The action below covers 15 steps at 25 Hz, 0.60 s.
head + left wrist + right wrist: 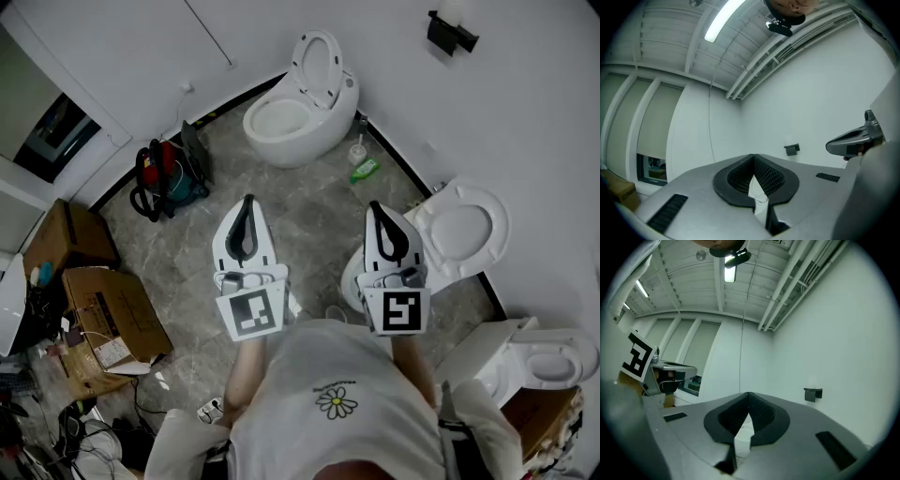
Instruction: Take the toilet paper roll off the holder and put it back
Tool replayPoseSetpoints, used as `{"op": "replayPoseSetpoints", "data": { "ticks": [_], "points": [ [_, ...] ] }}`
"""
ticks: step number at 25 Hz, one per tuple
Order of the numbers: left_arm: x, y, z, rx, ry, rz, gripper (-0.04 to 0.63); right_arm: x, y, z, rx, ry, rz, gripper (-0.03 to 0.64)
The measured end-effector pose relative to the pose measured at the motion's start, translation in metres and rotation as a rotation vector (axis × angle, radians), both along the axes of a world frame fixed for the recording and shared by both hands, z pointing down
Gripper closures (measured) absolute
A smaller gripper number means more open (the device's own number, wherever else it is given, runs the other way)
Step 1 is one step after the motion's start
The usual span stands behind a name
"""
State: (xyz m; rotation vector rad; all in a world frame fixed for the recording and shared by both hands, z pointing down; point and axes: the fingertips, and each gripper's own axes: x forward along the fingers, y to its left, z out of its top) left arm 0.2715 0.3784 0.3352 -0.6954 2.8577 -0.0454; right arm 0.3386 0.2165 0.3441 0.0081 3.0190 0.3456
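**A:** What is taken in first?

**B:** A grey stone floor (187, 272) is seen from above, closed in by white walls (525, 112). Three white toilets are set on it. One (300, 112) is by the far wall with its lid raised, one (459, 230) is at the right, and one (544, 361) is nearest, at the right edge.

**A:** And next in size?

**B:** A white shirt (337, 403) with a daisy print is seen along the bottom edge. Cardboard boxes (98, 319) are piled at the left, with cables beside them.

**A:** How are the claws held?

**B:** They are held out side by side above the floor, apart from each other. The left claw (247, 202) is pressed together. In the left gripper view its tips are seen to meet, and nothing is pinched between them. The right claw (373, 206) is likewise closed tip to tip, and nothing is carried in it. A marker cube (253, 312) is borne at the rear of each.

**A:** What smaller things are there?

**B:** A red and teal bag (164, 178) is set near the far left wall. A green bottle (364, 171) is laid on the floor just beside the far toilet.

**A:** Where is the task's thing?

**B:** The black holder (452, 34) is fixed to the right wall, well apart from both claws. The roll (453, 11) is made out only as a pale shape on top of it, blending with the wall.
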Motion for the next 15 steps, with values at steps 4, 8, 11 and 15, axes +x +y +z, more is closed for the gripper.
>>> {"op": "replayPoseSetpoints", "data": {
  "ticks": [4, 8, 11, 15],
  "points": [
    [-0.002, 0.013, 0.000, 0.003, 0.004, -0.001, 0.580, -0.001, 0.007, 0.001, -0.016, 0.009, 0.013, 0.607],
    [-0.005, 0.024, 0.003, 0.010, 0.012, 0.006, 0.580, -0.002, 0.017, 0.006, 0.013, 0.032, 0.022, 0.607],
    [-0.010, 0.035, 0.007, 0.019, 0.024, 0.008, 0.580, -0.004, 0.029, 0.006, 0.001, 0.030, 0.017, 0.607],
    [-0.017, 0.058, 0.009, 0.016, 0.026, 0.010, 0.580, -0.003, 0.053, 0.008, -0.034, 0.024, -0.008, 0.607]
  ]
}}
